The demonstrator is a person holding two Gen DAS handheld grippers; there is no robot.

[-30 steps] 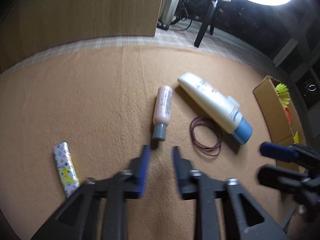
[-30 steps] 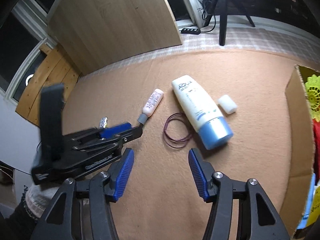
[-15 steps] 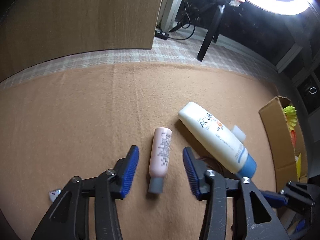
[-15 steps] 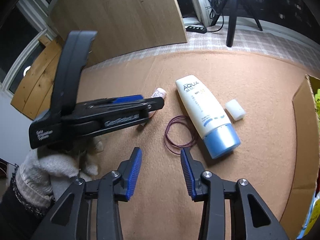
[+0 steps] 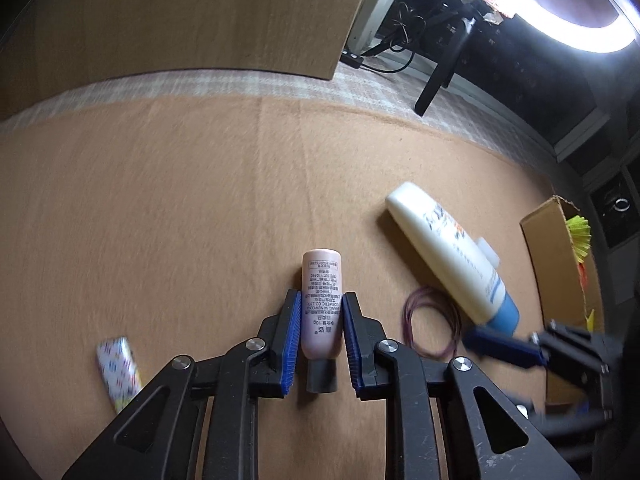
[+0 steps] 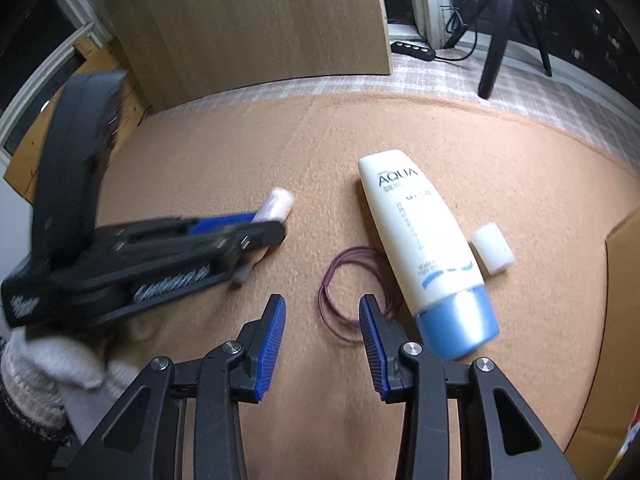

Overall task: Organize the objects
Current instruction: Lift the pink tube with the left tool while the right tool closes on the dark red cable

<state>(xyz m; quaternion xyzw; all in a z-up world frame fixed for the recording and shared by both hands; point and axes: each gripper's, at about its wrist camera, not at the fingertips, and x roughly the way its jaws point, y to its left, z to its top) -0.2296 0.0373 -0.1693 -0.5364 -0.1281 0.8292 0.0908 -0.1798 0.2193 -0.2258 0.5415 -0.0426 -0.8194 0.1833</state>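
Observation:
A small pink tube with a grey cap (image 5: 321,308) lies on the tan felt mat (image 5: 180,208). My left gripper (image 5: 320,300) has its blue pads pressed against both sides of the tube; it also shows in the right wrist view (image 6: 240,232), where the tube's pink end (image 6: 278,208) sticks out. My right gripper (image 6: 322,308) is open and empty, just short of a purple rubber band loop (image 6: 352,288). The loop also shows in the left wrist view (image 5: 432,324). A large white AQUA tube with a blue cap (image 6: 424,248) lies right of the loop.
A small white block (image 6: 492,246) lies beside the big tube. A patterned packet (image 5: 118,368) lies at the left. An open cardboard box (image 5: 560,264) with colourful items stands at the right edge. A wooden board (image 6: 248,24) and a tripod (image 6: 496,36) stand behind the mat.
My left gripper moved forward over the pink tube and closed onto it. My right gripper moved toward the purple loop, its jaws narrowing, then widening a little.

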